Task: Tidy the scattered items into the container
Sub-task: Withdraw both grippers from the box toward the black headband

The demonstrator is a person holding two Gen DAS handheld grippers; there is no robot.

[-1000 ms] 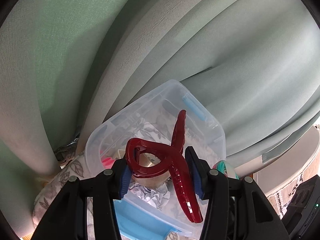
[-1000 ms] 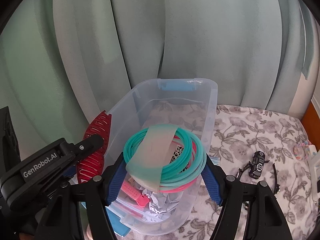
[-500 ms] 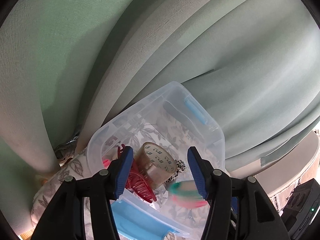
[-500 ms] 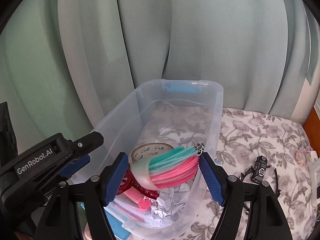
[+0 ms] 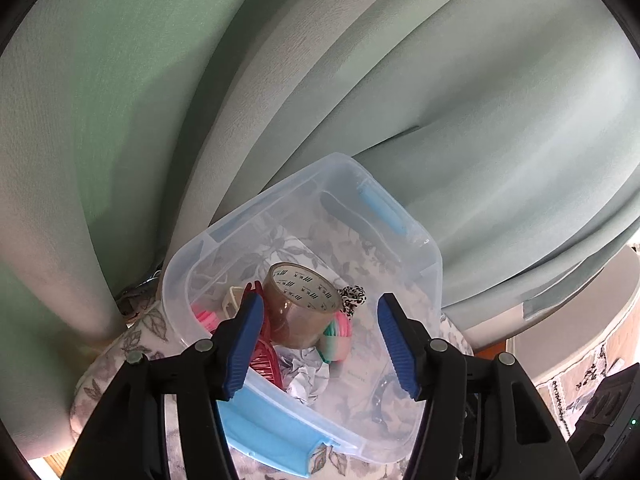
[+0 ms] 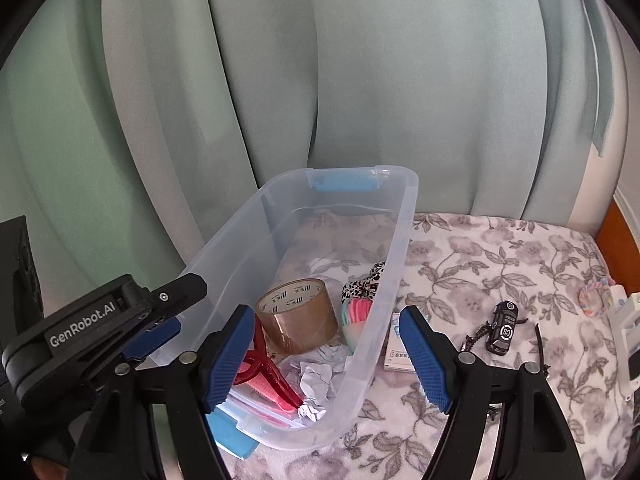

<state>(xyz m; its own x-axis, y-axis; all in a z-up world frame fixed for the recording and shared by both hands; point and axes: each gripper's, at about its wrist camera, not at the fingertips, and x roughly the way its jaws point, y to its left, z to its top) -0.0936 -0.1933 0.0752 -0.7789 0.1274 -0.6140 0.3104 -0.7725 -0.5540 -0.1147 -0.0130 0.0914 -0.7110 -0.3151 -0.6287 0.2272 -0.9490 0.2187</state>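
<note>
A clear plastic bin (image 6: 394,248) with blue latches stands on a floral cloth; it also shows in the left wrist view (image 5: 432,276). Inside lie a brown tape roll (image 6: 298,316) (image 5: 300,304), a red hair claw (image 6: 272,376) (image 5: 266,360), teal and pink hoops (image 6: 354,316) (image 5: 338,336), a spotted tie (image 6: 366,284) and crumpled paper (image 6: 316,380). My left gripper (image 5: 320,344) is open and empty above the bin's near end. My right gripper (image 6: 326,356) is open and empty over the bin's near right wall.
On the floral cloth right of the bin lie a small white box (image 6: 398,354), a black toy car (image 6: 502,326), a thin dark strap (image 6: 540,344) and a pastel hair band (image 6: 594,298). Green curtains (image 6: 360,80) hang close behind. The left gripper's body (image 6: 100,320) is beside the bin.
Both grippers opened. The red hair claw fell from the left gripper and the teal and pink hoops fell from the right gripper; both now lie in the bin.
</note>
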